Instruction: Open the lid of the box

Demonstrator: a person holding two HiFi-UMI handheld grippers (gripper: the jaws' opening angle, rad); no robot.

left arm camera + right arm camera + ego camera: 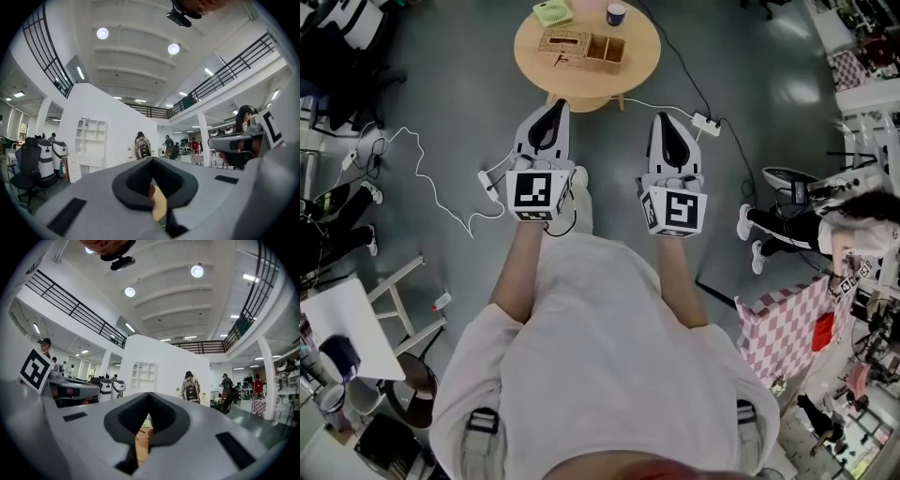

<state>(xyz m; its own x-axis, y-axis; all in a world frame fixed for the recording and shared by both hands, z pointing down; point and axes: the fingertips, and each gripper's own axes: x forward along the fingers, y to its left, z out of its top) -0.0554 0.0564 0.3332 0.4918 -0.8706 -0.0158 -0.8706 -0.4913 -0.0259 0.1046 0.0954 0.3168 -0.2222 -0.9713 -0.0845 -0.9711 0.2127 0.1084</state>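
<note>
The person stands well back from a round wooden tabletop (pixel 642 49) at the far side of the scene, holding both tools out level at chest height and pointing them toward it.

The left tongs (pixel 559 105) are closed, tips together, with nothing between them. The left gripper view shows the dark pads meeting at the tip (pixel 152 160), with only a sliver of tan surface visible through the gap below them. The right tongs (pixel 662 118) are closed in the same way and also empty. Their pads meet at the tip in the right gripper view (pixel 149 395), and a slice of the box (pixel 142 439) shows through the slot beneath.

The box (pixel 581 49) is a woven one, sitting near the middle of the tabletop, well apart from both tongs. Its lid (pixel 562 41) lies flat over the left part. The right part shows open compartments.

Beyond the box, at the far edge of the tabletop, are a pale green flat thing (pixel 552 12) on the left and a dark cup (pixel 616 13) to its right.

White cables (pixel 431 183) trail over the grey floor to the left. A power strip (pixel 706 123) lies on the floor to the right of the tabletop, and a red-and-white checked cloth (pixel 787 323) hangs near the right.
</note>
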